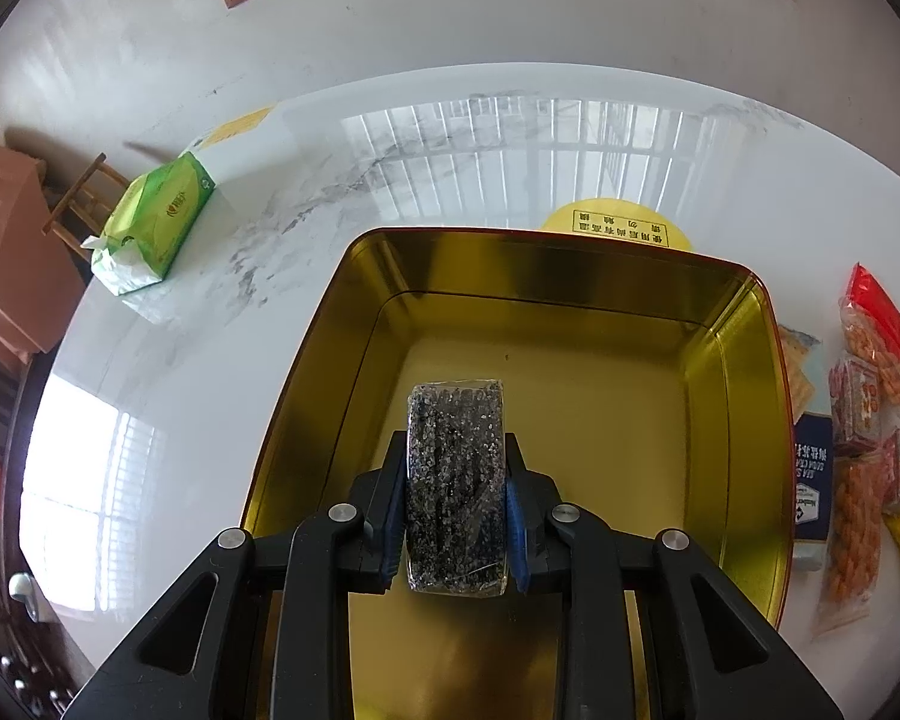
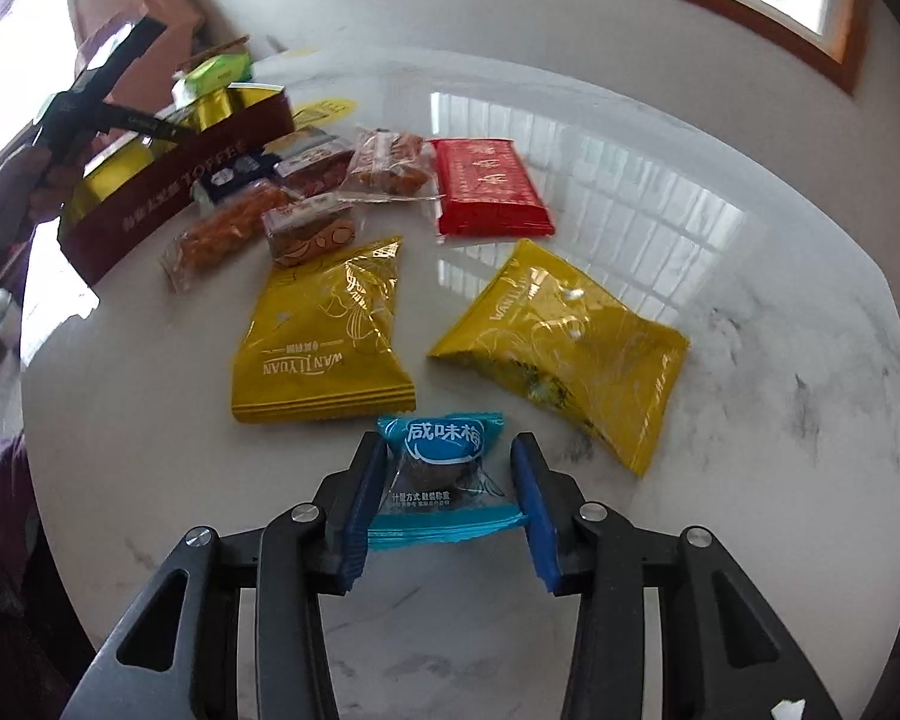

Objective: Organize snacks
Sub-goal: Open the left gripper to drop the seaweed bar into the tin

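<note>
Left gripper (image 1: 457, 474): fingers clenched on black speckled clear-wrapped bar (image 1: 456, 480), held above bare gold interior of rectangular metal tin (image 1: 744, 396). Right gripper (image 2: 444, 501): fingers flanking small blue plum-candy packet (image 2: 441, 474) on white marble desk (image 2: 750, 360); contact indeterminate.

We see our right gripper (image 2: 447, 501) with its blue pads against the sides of a small blue plum packet (image 2: 441, 480) on the white marble table (image 2: 750, 330). Just beyond the fingertips lie two yellow packets (image 2: 324, 336), with a red packet (image 2: 489, 186) farther off.
</note>
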A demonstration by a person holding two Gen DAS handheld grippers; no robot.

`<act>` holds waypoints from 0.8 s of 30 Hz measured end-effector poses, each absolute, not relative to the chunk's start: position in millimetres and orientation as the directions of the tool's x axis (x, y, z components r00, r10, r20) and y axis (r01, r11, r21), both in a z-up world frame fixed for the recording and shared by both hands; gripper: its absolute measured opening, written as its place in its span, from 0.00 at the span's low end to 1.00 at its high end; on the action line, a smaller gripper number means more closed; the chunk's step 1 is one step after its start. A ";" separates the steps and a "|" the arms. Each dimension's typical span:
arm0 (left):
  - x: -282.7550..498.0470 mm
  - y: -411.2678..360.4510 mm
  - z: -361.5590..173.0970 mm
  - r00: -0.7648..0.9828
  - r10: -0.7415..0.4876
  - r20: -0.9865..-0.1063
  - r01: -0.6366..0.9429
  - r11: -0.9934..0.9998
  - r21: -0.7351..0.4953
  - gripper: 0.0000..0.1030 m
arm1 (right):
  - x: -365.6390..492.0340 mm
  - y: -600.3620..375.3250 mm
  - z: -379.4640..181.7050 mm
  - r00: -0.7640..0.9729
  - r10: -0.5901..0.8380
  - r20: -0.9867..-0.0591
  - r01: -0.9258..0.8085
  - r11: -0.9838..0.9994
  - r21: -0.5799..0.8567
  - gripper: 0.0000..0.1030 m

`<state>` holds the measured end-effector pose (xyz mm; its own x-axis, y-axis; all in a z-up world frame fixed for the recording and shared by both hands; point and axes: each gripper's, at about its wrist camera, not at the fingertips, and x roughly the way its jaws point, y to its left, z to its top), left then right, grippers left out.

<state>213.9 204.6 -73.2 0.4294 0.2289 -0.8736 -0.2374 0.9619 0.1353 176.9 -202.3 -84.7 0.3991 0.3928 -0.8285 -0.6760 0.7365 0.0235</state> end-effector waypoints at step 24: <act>263.0 217.9 -85.0 0.441 0.214 -0.871 -0.143 0.976 0.167 0.32 | 105.2 -214.5 -25.2 0.588 0.514 -0.624 -0.527 0.829 0.186 0.38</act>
